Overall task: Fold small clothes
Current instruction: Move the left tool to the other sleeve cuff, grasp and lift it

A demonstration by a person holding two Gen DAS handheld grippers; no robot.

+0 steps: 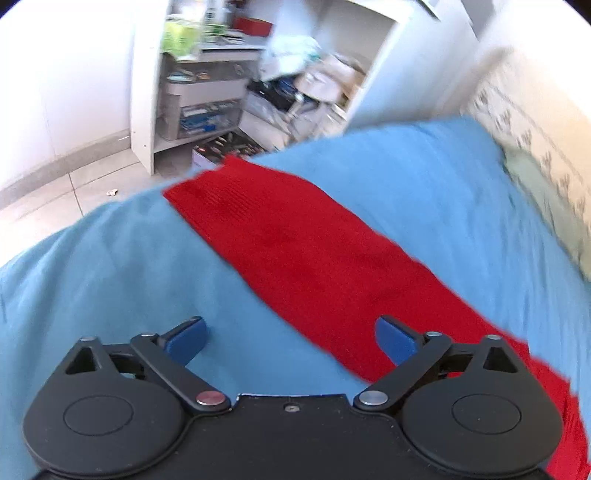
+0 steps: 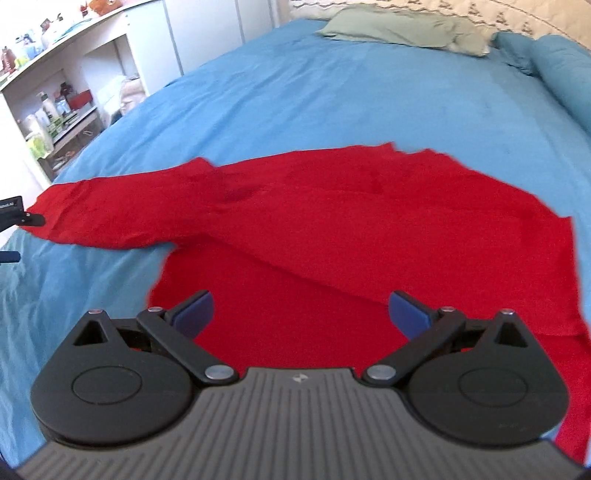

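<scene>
Red top (image 2: 369, 229) lies flat on the blue bed (image 2: 295, 92), body right under the right claw (image 2: 301, 314) w/ sleeve stretched out ahead of the left claw (image 1: 290, 339), both claws wide apart & empty, prob. lining up for a fold.

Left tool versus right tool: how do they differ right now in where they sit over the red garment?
The left tool hangs over blue bedsheet, with only its right-hand finger over the red garment's long sleeve. The right tool hangs fully over the garment's broad body. The left faces the shelves; the right faces the green pillow. Both are open and hold nothing.
</scene>
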